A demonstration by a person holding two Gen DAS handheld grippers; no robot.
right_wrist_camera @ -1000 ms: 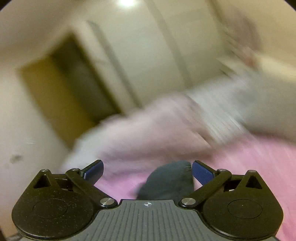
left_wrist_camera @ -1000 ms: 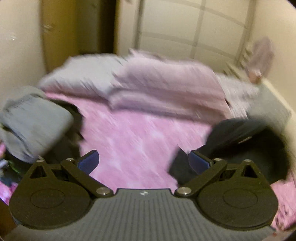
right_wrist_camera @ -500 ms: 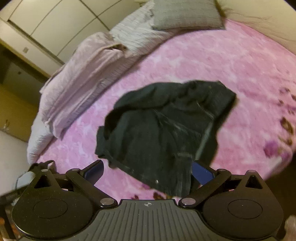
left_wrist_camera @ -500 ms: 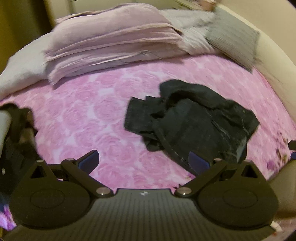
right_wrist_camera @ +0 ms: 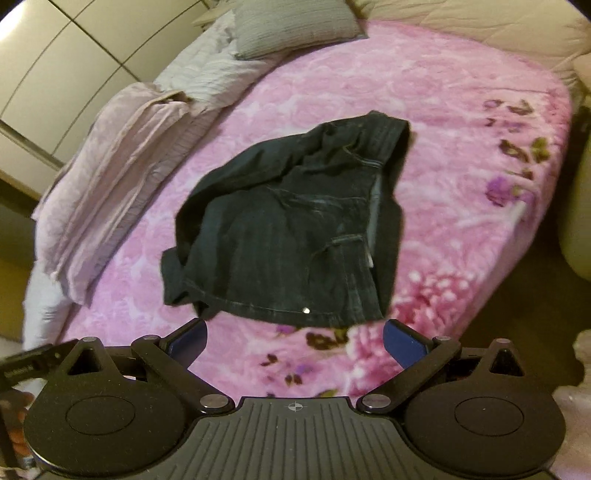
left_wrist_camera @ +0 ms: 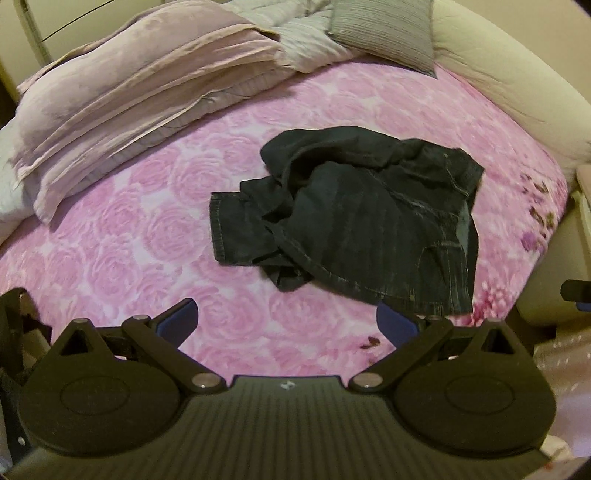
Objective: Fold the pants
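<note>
Dark denim pants (left_wrist_camera: 362, 218) lie crumpled in a heap on a pink rose-patterned bedspread (left_wrist_camera: 147, 229). In the right wrist view the pants (right_wrist_camera: 288, 236) show a waistband with a metal rivet along the near edge. My left gripper (left_wrist_camera: 288, 325) is open above the near edge of the bed, short of the pants, with nothing between its blue pads (left_wrist_camera: 181, 321). My right gripper (right_wrist_camera: 295, 339) is open too, just in front of the waistband, holding nothing.
Folded lilac bedding (left_wrist_camera: 140, 85) is stacked at the back left of the bed. A grey pillow (left_wrist_camera: 384, 33) lies at the far end against a cream padded headboard (left_wrist_camera: 498, 74). Cupboard doors (right_wrist_camera: 48, 66) stand behind. The bed's right edge (right_wrist_camera: 546, 206) drops off.
Both cameras have tilted down from the wall and bedding to the bed. The pants, earlier blurred and at the frame edge, now lie centred ahead of both open grippers.
</note>
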